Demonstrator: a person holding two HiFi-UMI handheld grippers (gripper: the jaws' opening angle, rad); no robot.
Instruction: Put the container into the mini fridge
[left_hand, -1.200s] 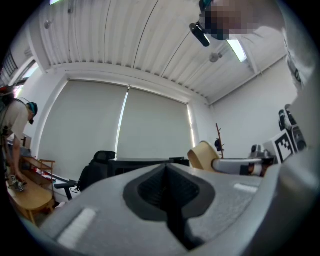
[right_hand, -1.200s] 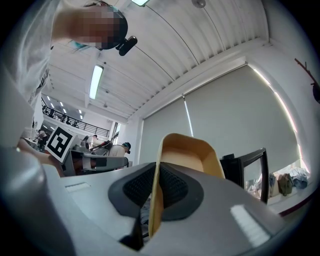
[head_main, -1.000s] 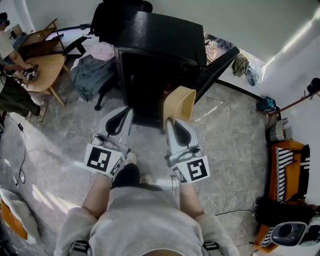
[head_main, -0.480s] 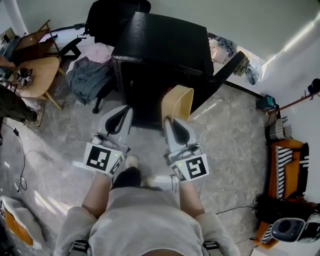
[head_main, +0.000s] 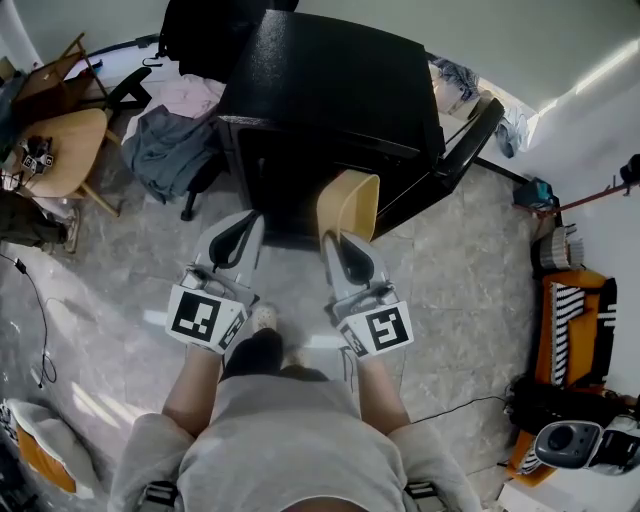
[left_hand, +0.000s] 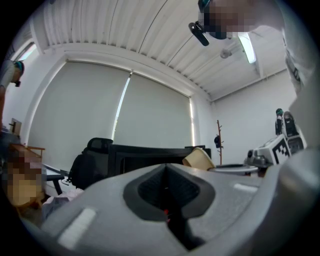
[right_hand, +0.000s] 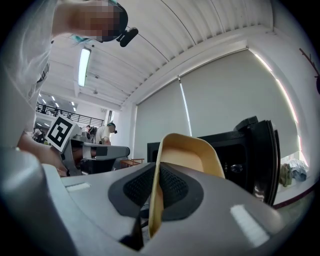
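Half done, at a guess: grips container (head_main: 350, 203) by its rim in clenched right tongs (head_main: 336, 240) just before open fridge (head_main: 330, 80), holds left tongs (head_main: 246, 222) closed and empty alongside; next calls for reaching forward inside.

A: Entry, container (head_main: 348, 205): change?
B: Carried slightly left with the right gripper (head_main: 341, 240). It was at the lower right of the fridge (head_main: 330, 80) opening and now sits nearer the middle of the opening's lower edge.
A: Entry, fridge?
B: Lower and larger in the head view, its top filling more of the frame; the view has closed in.
A: Entry, door (head_main: 462, 145)?
B: Shows longer and reaches farther right.
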